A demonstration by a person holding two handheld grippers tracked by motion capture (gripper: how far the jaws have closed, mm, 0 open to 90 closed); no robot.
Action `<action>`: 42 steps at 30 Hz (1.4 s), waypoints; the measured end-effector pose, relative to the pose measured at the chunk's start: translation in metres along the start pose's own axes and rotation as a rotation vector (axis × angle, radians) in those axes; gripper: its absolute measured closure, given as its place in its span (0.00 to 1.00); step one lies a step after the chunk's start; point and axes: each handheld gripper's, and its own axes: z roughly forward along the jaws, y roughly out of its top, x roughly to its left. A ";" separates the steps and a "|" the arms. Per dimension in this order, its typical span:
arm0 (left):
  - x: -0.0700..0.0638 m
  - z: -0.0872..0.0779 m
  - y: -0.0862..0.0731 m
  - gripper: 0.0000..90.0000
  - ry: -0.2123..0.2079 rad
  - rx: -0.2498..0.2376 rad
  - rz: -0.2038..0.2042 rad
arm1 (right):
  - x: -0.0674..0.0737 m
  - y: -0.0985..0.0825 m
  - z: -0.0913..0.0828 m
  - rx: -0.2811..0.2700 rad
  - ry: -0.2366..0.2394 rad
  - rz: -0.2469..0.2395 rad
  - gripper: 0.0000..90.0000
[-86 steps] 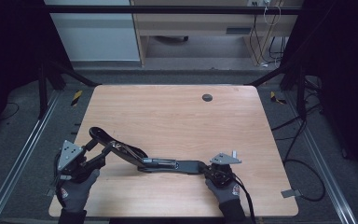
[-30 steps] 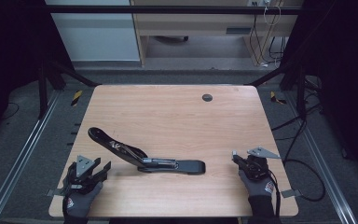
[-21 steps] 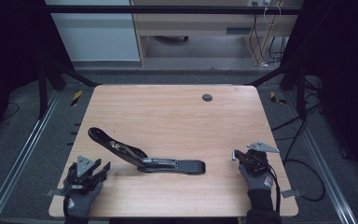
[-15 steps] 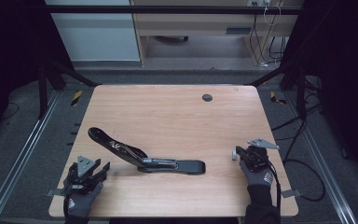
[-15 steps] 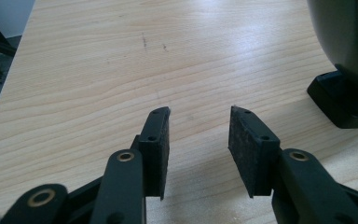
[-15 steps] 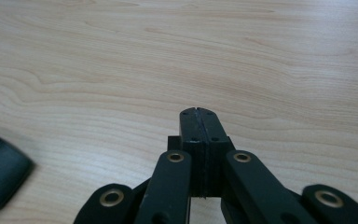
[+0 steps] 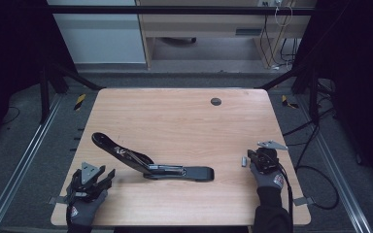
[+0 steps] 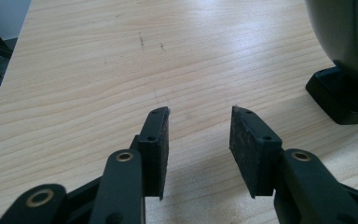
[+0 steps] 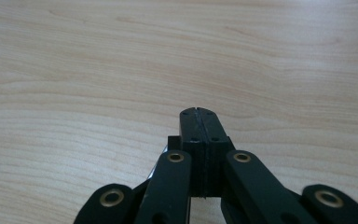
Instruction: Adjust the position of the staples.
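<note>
Since a second ago my right gripper [image 7: 252, 158] slides in a bit toward the black folding tool [image 7: 150, 162], jaws pressed together on nothing. Left gripper [image 7: 108, 175] sits just left of the tool on the table [image 7: 175, 116], jaws spread, having just narrowed slightly, nothing between them.

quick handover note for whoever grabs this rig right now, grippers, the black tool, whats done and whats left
Left gripper: jaws open, nothing between them, at the table's near left corner.
Right gripper: jaws shut and empty, near the table's right edge.
Long black hinged tool: lies in the near middle of the wooden table, one arm angled up toward the left, free of both grippers.
Done: tool appears set down and let go.
Left: cannot tell from this; if more handling is needed, the tool must be regrasped.
</note>
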 end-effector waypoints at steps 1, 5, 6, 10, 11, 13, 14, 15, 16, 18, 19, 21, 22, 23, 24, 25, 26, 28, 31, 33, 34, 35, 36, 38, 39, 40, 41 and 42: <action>0.000 0.000 0.000 0.63 0.000 -0.002 -0.002 | 0.000 -0.001 0.000 0.004 -0.001 -0.003 1.00; 0.000 0.000 0.000 0.63 0.002 0.002 -0.001 | 0.000 -0.004 0.002 0.011 0.007 0.002 1.00; 0.000 0.000 0.000 0.63 0.002 0.001 0.001 | 0.000 -0.004 0.002 0.009 0.010 0.005 1.00; 0.000 0.001 0.000 0.63 0.002 0.000 0.001 | 0.001 -0.003 0.003 0.019 -0.003 0.003 1.00; 0.000 0.000 0.000 0.63 0.001 0.001 0.003 | 0.000 -0.004 0.003 0.021 -0.010 -0.006 1.00; 0.000 0.000 0.000 0.63 0.000 -0.001 -0.001 | 0.000 -0.005 0.004 0.023 -0.011 -0.005 1.00; 0.000 0.001 0.000 0.63 0.000 -0.001 -0.002 | 0.000 -0.005 0.004 0.028 -0.005 -0.004 1.00; 0.000 0.001 0.000 0.63 -0.001 -0.001 -0.004 | 0.001 -0.006 0.005 0.034 -0.011 -0.011 1.00; 0.000 0.001 0.000 0.63 0.000 -0.001 -0.003 | 0.001 -0.006 0.006 0.036 -0.009 -0.009 1.00; 0.001 0.000 0.000 0.63 0.001 -0.002 -0.003 | 0.002 -0.006 0.007 0.034 -0.002 -0.011 1.00; 0.001 0.000 0.000 0.63 0.003 -0.003 -0.005 | 0.003 -0.007 0.007 0.034 -0.004 -0.021 1.00; 0.002 0.000 0.000 0.63 0.003 -0.001 -0.005 | 0.005 -0.007 0.008 0.039 0.002 -0.020 1.00; 0.002 0.001 0.000 0.63 0.002 0.001 -0.004 | 0.005 -0.007 0.008 0.041 0.003 -0.026 1.00; 0.001 0.001 0.000 0.63 0.001 0.002 -0.005 | 0.005 -0.007 0.008 0.043 0.004 -0.022 1.00; 0.001 0.001 0.000 0.63 0.001 0.002 -0.004 | 0.004 -0.006 0.008 0.042 0.009 -0.025 1.00; 0.001 0.001 0.000 0.63 0.002 0.002 -0.001 | 0.004 -0.006 0.008 0.037 0.015 -0.028 1.00; 0.001 0.001 0.000 0.63 0.002 0.002 -0.001 | 0.005 -0.006 0.008 0.036 0.015 -0.030 1.00; 0.001 0.001 0.000 0.63 0.001 0.004 0.002 | 0.006 -0.005 0.008 0.032 0.033 -0.037 1.00; 0.001 0.001 0.000 0.63 0.001 0.003 -0.003 | 0.008 -0.003 0.009 0.037 0.046 -0.041 1.00; 0.001 0.001 0.000 0.63 0.000 0.006 -0.003 | 0.010 -0.003 0.009 0.040 0.053 -0.042 1.00; 0.001 0.001 0.000 0.63 0.002 0.005 -0.001 | 0.011 -0.003 0.010 0.042 0.053 -0.042 1.00; 0.001 0.001 0.000 0.63 0.000 0.003 -0.003 | 0.011 -0.003 0.011 0.042 0.051 -0.053 1.00; 0.001 0.000 0.000 0.63 0.000 0.002 -0.002 | 0.012 -0.004 0.011 0.048 0.061 -0.054 1.00; 0.001 0.000 0.000 0.63 0.000 0.001 -0.001 | 0.013 -0.004 0.012 0.052 0.056 -0.062 1.00; 0.001 0.000 0.000 0.63 -0.001 0.002 -0.001 | 0.013 -0.005 0.012 0.053 0.065 -0.062 1.00; 0.001 0.001 0.000 0.63 -0.001 0.003 -0.001 | 0.014 -0.005 0.012 0.056 0.070 -0.068 1.00; 0.001 0.001 0.000 0.63 -0.001 0.003 -0.003 | 0.015 -0.005 0.012 0.057 0.069 -0.069 1.00; 0.001 0.001 0.000 0.63 -0.001 0.002 -0.005 | 0.015 -0.004 0.012 0.055 0.075 -0.069 1.00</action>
